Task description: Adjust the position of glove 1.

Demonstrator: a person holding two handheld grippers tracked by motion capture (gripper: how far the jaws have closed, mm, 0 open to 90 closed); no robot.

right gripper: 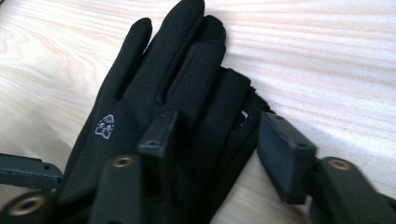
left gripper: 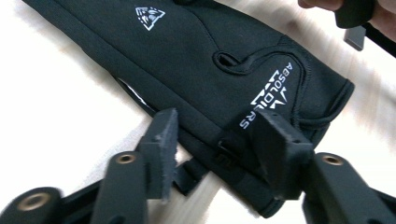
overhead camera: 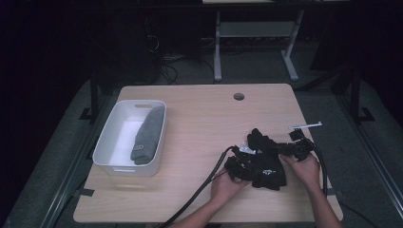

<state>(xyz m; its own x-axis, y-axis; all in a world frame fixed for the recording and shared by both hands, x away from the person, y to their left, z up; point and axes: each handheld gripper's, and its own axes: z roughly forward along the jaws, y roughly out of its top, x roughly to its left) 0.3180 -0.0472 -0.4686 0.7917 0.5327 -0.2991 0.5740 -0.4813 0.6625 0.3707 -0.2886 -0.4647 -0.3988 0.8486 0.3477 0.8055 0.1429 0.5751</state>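
Observation:
A pair of black gloves [overhead camera: 266, 164] lies stacked on the wooden table [overhead camera: 199, 118], right of centre. In the left gripper view the glove [left gripper: 201, 60] shows white "ABSOLDIERS" lettering and a small triangle logo. My left gripper [left gripper: 219, 149] is open, its jaws straddling the cuff edge. In the high view the left gripper [overhead camera: 237, 166] sits at the gloves' near-left side. My right gripper [right gripper: 217, 144] is open over the glove fingers [right gripper: 154, 93], with the glove's right edge between its jaws. From above, the right gripper [overhead camera: 294, 148] is at the gloves' right side.
A white bin [overhead camera: 107, 142] stands at the table's left with a folded grey cloth [overhead camera: 148, 135] inside. A cable hole [overhead camera: 239, 96] is near the far edge. A small metal bracket [overhead camera: 305, 126] lies by the right edge. Cables trail toward the near edge.

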